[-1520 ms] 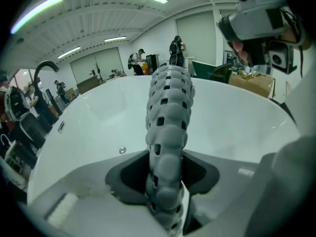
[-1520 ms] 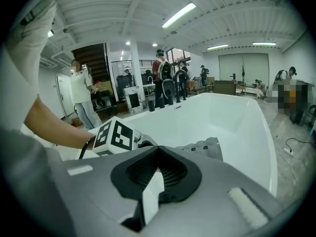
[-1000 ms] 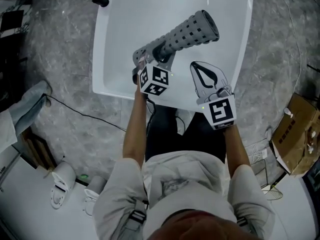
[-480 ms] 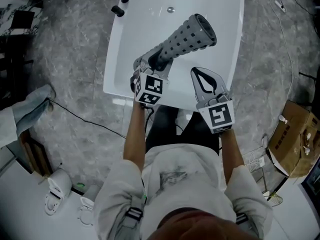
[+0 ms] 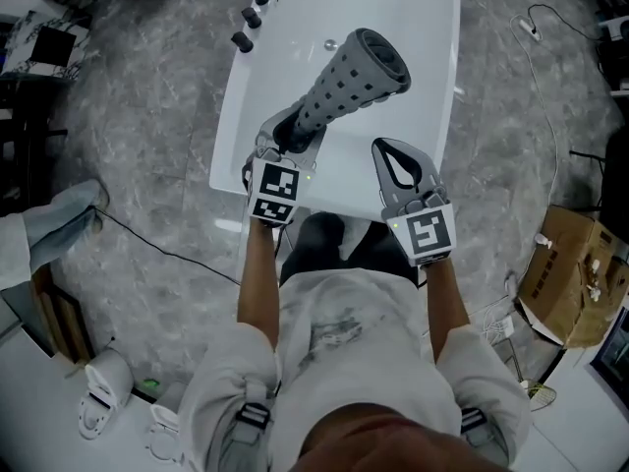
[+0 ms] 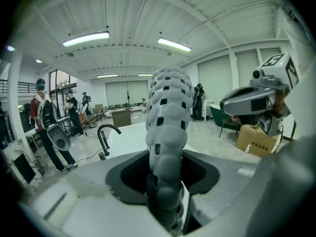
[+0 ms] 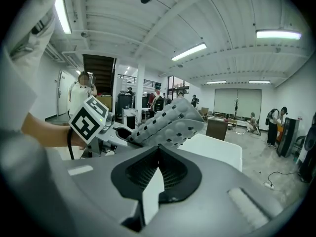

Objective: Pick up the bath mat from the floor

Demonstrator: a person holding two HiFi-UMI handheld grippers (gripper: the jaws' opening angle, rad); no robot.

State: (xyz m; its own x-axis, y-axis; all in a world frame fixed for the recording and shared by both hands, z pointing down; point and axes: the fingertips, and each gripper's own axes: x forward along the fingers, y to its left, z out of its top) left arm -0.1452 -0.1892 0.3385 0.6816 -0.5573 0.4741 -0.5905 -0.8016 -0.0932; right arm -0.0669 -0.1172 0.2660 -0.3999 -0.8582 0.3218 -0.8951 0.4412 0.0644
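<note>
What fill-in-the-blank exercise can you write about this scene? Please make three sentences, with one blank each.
1. The left hand-held gripper grips one end of the grey perforated rubber bath mat, which is ____ into a tube.
2. Below the mat lies a white ____ with black taps.
3. The right hand-held gripper holds ____.

Missing words: rolled; bathtub; nothing.
</note>
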